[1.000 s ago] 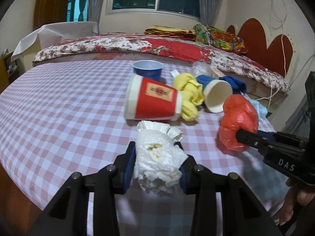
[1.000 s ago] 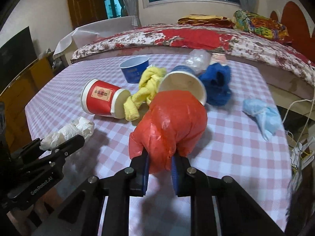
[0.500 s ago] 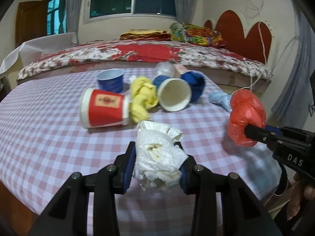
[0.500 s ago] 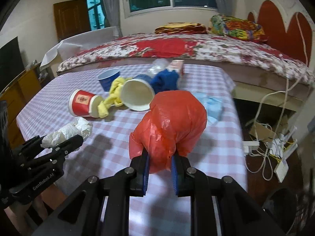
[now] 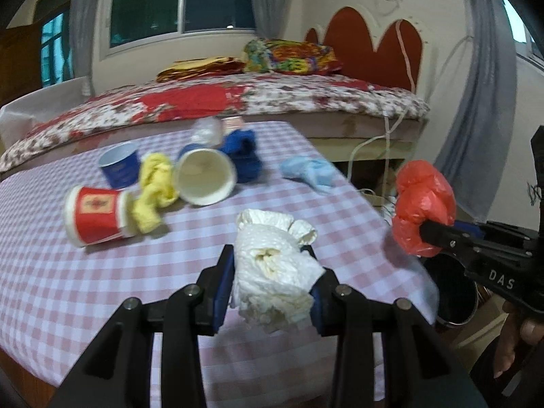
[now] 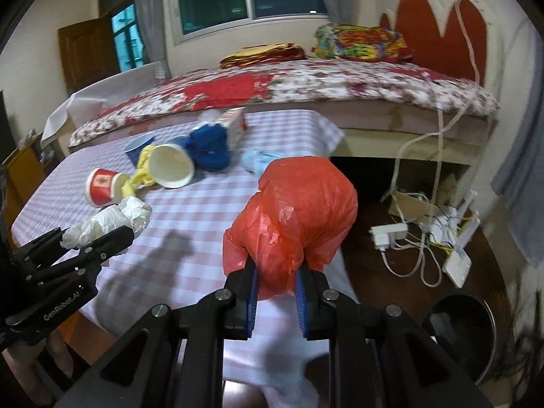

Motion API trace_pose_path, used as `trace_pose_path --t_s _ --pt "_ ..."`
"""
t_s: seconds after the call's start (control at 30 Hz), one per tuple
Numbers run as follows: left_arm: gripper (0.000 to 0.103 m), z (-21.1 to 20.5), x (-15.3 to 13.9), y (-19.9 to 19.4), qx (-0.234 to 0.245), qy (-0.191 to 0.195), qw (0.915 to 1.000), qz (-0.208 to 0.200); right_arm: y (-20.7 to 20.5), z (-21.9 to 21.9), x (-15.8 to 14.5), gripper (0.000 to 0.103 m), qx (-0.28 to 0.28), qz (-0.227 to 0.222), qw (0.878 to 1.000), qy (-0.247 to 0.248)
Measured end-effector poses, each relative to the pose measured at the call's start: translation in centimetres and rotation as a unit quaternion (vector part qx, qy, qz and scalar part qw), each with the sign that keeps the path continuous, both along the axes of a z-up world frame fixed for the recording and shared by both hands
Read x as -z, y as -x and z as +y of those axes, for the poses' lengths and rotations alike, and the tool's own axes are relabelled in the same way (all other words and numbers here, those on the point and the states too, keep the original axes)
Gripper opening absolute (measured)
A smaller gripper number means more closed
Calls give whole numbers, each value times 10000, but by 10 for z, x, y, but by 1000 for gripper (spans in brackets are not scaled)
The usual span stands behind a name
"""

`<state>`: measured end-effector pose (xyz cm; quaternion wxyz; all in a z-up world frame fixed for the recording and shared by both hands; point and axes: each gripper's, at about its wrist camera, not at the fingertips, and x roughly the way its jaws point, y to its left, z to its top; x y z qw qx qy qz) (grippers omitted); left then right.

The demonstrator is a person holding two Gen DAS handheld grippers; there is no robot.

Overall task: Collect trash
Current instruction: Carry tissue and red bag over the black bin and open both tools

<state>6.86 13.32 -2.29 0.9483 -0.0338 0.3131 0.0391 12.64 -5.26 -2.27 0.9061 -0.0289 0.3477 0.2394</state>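
My left gripper (image 5: 272, 265) is shut on a crumpled white paper wad (image 5: 273, 272), held above the checked tablecloth (image 5: 85, 278). My right gripper (image 6: 276, 282) is shut on a balled red plastic bag (image 6: 295, 210), carried out past the table's right edge (image 6: 343, 272); the bag (image 5: 423, 204) also shows at the right of the left wrist view. A dark round bin (image 6: 462, 336) stands on the floor at lower right, its rim (image 5: 455, 292) visible under the right gripper. Left on the table: a red paper cup (image 5: 95, 214) on its side, a white cup (image 5: 205, 176), a blue cup (image 5: 119, 166).
On the table also lie a yellow cloth (image 5: 153, 190), a blue cloth (image 5: 243, 156), a light blue crumple (image 5: 309, 173) and a clear plastic bag (image 5: 207, 131). A bed (image 6: 306, 85) runs behind. Cables and a power strip (image 6: 391, 234) lie on the floor.
Both grippers have swung to the right, still holding their loads. The red bag has gone from over the table to beyond its edge, and the floor bin has come into view.
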Motion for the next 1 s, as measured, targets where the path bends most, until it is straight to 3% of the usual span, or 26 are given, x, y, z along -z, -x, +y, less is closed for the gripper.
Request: trace_pose_path --t_s 0.43,1.0 --pt "40 -88 1 -21 1031 -116 9945 110 7 -111 13 20 1015 134 9947 -25" --pt "40 -197 22 -40 2258 -110 9732 421 15 -232 48 20 1957 506 9787 354"
